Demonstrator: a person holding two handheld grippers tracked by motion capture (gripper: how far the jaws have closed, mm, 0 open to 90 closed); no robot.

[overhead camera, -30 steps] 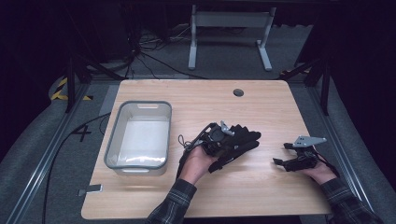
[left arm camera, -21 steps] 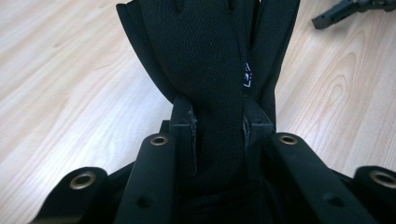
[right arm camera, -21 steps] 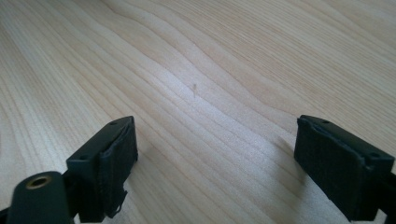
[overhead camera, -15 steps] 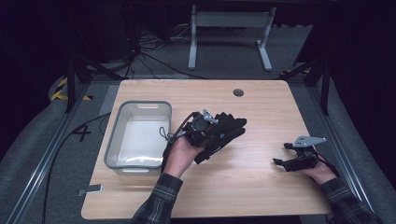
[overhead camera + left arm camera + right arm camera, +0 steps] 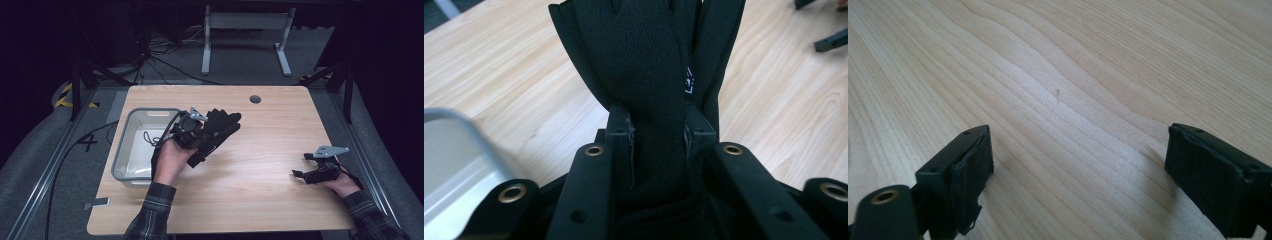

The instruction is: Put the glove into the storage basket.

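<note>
The left gripper (image 5: 196, 131) is clamped on a black glove (image 5: 216, 131), held clear above the table (image 5: 280, 115) just right of the grey bin (image 5: 121, 150). In the left gripper view the two pads press the glove's (image 5: 644, 55) cuff end from both sides, and the fabric bunches between them.

Key relation: the glove's long axis runs up and away from the jaws, toward the far right corner of the table, with the fingers at the far end and the cuff in the grip. The bin lies on the opposite side, to the left of the hand, its near right rim showing in the left gripper view (image 5: 454, 150). Judgement: if the glove is bound for the bin, the glove has to swing left across the bin's right wall, and the trailing finger end is what may catch the rim.

The right gripper (image 5: 304, 166) rests low near the table's right edge, well apart from the glove, jaws standing wide with bare wood between them (image 5: 1073, 185). The left hand (image 5: 169, 161) is the nearer by far.

Open room: the middle and near edge of the table are bare; a cable hole (image 5: 255, 99) sits near the far edge. The bin's interior looks largely free, apart from a cable hanging over it.
</note>
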